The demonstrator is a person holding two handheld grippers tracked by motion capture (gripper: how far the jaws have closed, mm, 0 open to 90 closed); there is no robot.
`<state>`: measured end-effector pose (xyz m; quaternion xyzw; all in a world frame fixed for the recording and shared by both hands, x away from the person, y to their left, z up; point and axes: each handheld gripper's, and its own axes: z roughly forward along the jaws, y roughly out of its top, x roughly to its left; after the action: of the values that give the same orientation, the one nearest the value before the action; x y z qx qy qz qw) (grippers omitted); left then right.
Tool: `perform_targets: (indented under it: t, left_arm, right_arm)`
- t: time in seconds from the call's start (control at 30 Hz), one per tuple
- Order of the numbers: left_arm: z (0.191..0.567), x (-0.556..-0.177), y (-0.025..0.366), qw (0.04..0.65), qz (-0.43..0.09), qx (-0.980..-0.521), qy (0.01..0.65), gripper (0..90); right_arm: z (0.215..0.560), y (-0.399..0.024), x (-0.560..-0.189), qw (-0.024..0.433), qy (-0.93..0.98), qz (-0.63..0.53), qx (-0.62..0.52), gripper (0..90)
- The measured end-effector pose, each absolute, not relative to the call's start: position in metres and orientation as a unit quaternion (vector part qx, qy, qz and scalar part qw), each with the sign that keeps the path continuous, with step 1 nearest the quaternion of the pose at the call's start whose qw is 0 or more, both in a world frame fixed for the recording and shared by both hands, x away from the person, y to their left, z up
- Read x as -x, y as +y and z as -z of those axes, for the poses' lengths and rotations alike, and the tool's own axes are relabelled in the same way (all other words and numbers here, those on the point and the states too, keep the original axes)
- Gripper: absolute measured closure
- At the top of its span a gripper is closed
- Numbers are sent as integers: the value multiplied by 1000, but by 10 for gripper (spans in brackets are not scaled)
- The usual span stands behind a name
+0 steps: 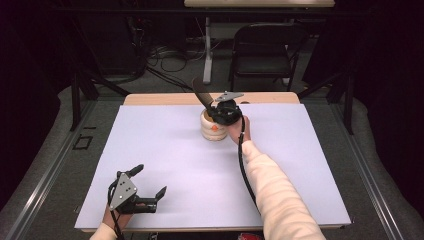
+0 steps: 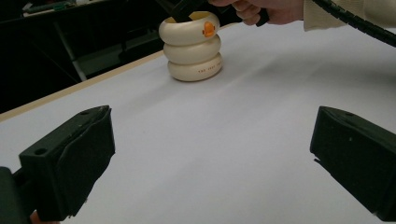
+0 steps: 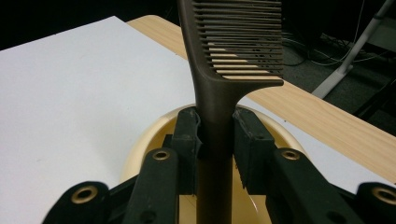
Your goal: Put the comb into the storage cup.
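- High view: a white sheet (image 1: 165, 150) covers the tabletop (image 1: 165, 98), whose wooden edge shows at the far side. A cream holder (image 1: 212, 128) that looks like three stacked rings stands near the far middle of the sheet. It has a small orange mark on its side.
- High view: the right gripper (image 1: 223, 111) sits right over the holder. A dark comb (image 1: 201, 91) sticks up from it, leaning toward the far left. The left gripper (image 1: 149, 183) is near the front left corner of the sheet, well apart from the holder, and its fingers are spread wide with nothing in them.
- Left gripper view: two black fingers (image 2: 70, 161) stand far apart at the sides. Between them lies bare white sheet. The cream holder (image 2: 191, 46) stands farther off, with a hand (image 2: 261, 9) above it.
- Right gripper view: the right gripper's fingers (image 3: 189, 140) squeeze the brown comb (image 3: 219, 88) by its handle, one on each side. The comb stands upright with its teeth pointing right. The open top of the cream holder (image 3: 140, 154) is just below the fingers.
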<state>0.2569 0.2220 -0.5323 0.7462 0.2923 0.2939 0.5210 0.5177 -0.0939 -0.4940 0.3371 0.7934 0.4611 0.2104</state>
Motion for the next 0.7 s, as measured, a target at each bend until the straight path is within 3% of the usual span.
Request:
perform_targets:
  t: [0.57, 0.7]
  left_arm:
    - [532, -257, 222, 521, -294, -746, 292, 1]
    - [532, -257, 222, 520, -295, -747, 291, 2]
  right_arm:
    - [495, -92, -518, 210, 797, -454, -337, 707]
    - [494, -92, -517, 209, 798, -452, -338, 622]
